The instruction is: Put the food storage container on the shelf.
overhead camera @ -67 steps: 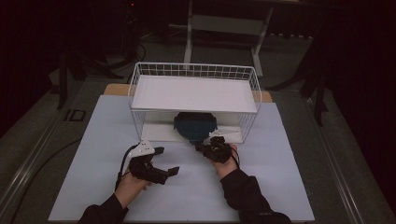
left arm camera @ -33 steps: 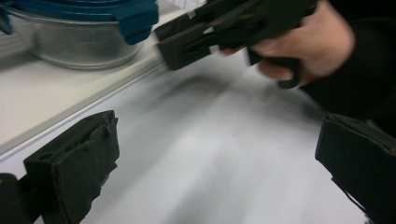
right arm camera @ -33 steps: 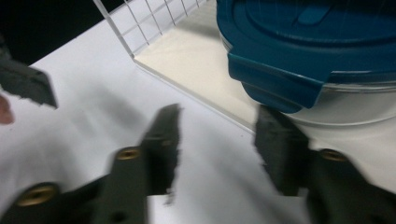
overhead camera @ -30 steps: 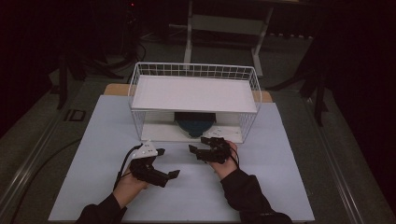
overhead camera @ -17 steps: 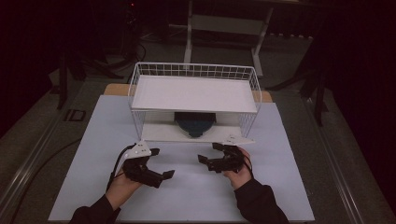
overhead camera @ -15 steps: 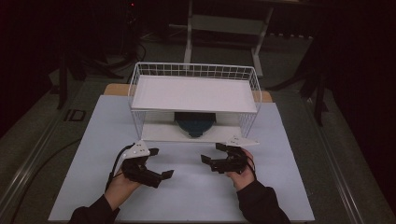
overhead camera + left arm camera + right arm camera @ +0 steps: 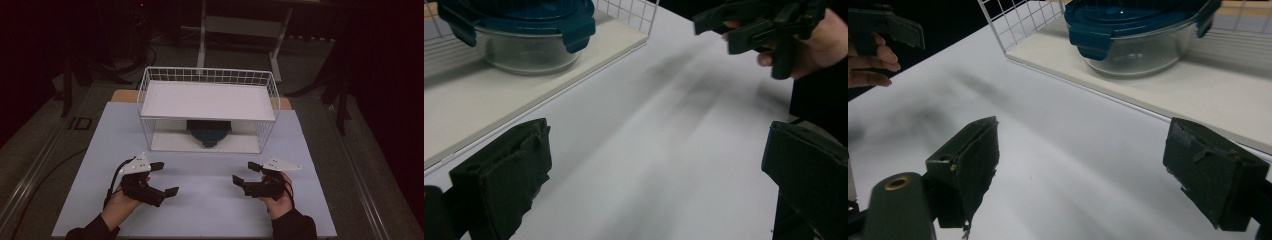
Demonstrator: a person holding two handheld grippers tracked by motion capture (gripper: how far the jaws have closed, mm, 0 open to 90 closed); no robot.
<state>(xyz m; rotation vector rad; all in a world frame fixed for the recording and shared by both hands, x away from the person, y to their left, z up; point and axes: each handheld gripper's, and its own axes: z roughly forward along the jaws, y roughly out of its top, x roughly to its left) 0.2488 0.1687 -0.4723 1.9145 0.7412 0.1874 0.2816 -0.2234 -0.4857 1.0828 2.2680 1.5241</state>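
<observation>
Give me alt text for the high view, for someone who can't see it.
Two hands hold open tools, left tool and right tool, over a pale table, facing each other. Behind them a white wire rack shelters a blue-lidded glass container on its lower shelf.

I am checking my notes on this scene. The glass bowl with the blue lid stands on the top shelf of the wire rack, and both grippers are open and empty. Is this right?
Not quite. The bowl stands on the bottom shelf of the rack, under the top shelf, as the high view shows. The rest is right: the left gripper and the right gripper are open and empty.
</observation>
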